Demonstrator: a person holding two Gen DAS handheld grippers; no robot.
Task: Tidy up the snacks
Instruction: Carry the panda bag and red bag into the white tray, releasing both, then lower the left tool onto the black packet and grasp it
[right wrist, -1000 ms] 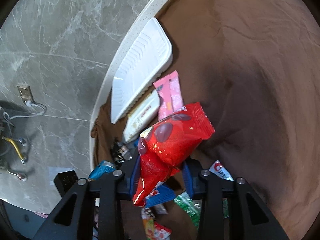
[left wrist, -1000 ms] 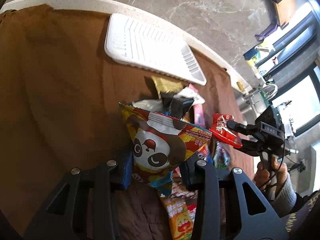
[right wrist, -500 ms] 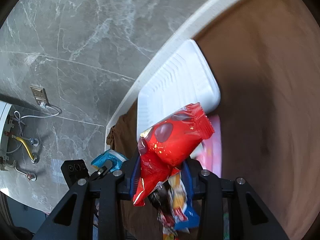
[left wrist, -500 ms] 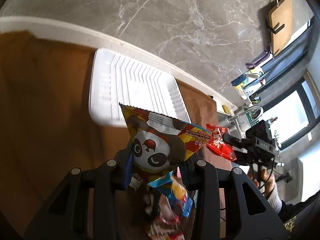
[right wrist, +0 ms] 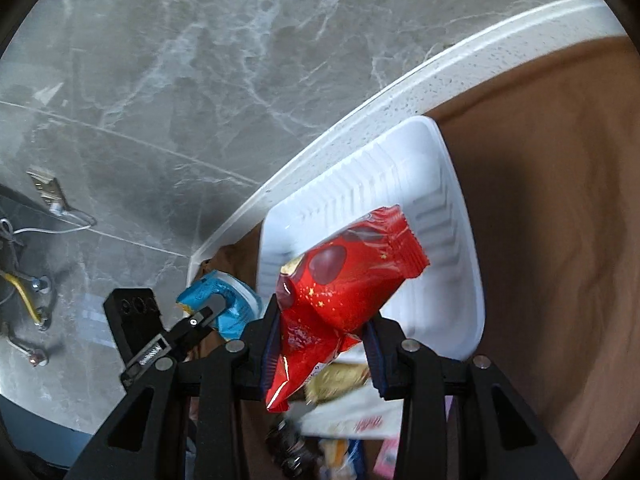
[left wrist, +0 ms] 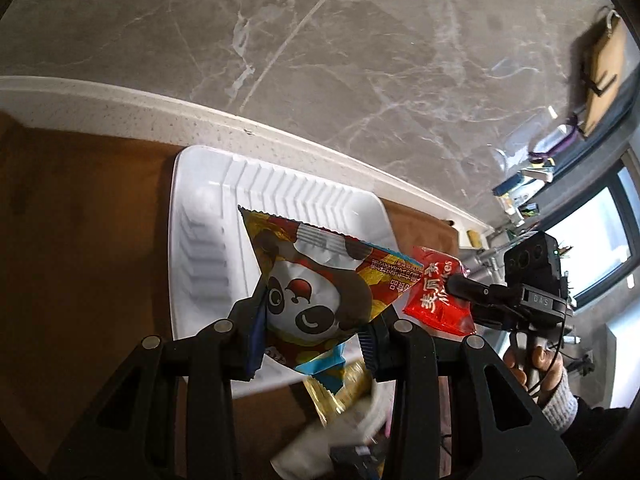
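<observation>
- While both tools hang over the cloth-covered counter, the left gripper (left wrist: pixel 310 334) has its jaws clamped on a triangular foil snack packet printed with a panda face (left wrist: pixel 320 292), which sticks up and forward from between them.
- The right gripper (right wrist: pixel 322 344) has its jaws clamped on a shiny red plastic snack packet with gold stars (right wrist: pixel 340 288), pinched low on the packet, its upper end leaning forward and to the right.
- Just below and behind each pair of jaws lies a blurred heap of other wrappers, among them a gold foil packet (left wrist: pixel 342 386).
- Ahead of both pairs of jaws sits a white ribbed foam tray (left wrist: pixel 200 248), resting on the brown cloth (left wrist: pixel 80 260); both held packets hang over it.
- Beyond the tray runs the white speckled counter edge (left wrist: pixel 160 114), then the grey marble wall (left wrist: pixel 320 40).
</observation>
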